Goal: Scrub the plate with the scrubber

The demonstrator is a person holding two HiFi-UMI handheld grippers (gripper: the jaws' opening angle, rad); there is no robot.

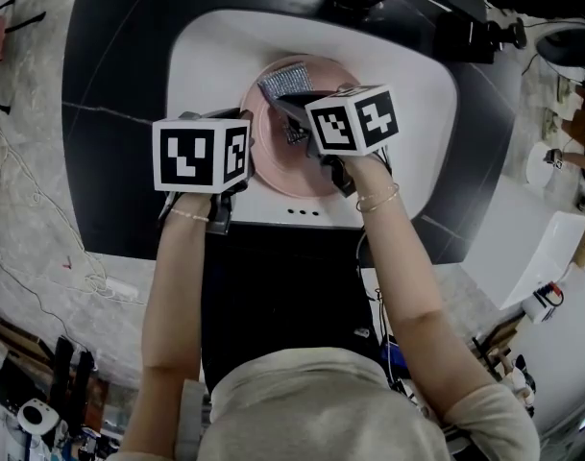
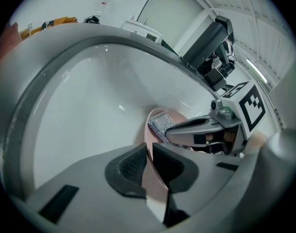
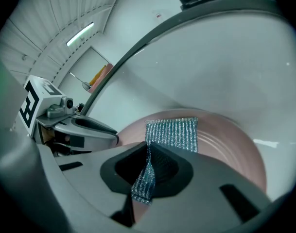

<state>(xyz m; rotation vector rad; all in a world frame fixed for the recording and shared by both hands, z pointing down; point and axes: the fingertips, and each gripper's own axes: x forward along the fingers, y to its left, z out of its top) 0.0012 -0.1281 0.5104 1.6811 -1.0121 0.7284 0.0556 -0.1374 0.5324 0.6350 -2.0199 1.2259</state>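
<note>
In the sink (image 1: 206,65), my left gripper (image 2: 148,152) clamps the plate (image 2: 155,183) rim and my right gripper (image 3: 148,154) pinches the scrubber (image 3: 172,134); only their own views show these grips.

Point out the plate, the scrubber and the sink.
plate (image 1: 280,168): head view, bare pink surface near its lower edge.
scrubber (image 3: 172,134): right gripper view, middle of the silvery mesh.
sink (image 1: 206,65): head view, white upper-left wall.

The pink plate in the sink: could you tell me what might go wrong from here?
The left gripper holds the plate only by its thin rim, so scrubbing pressure might twist it free against the sink. The right gripper pinches just one bunched end of the scrubber, which could slip out. The two grippers sit close and might bump.
</note>
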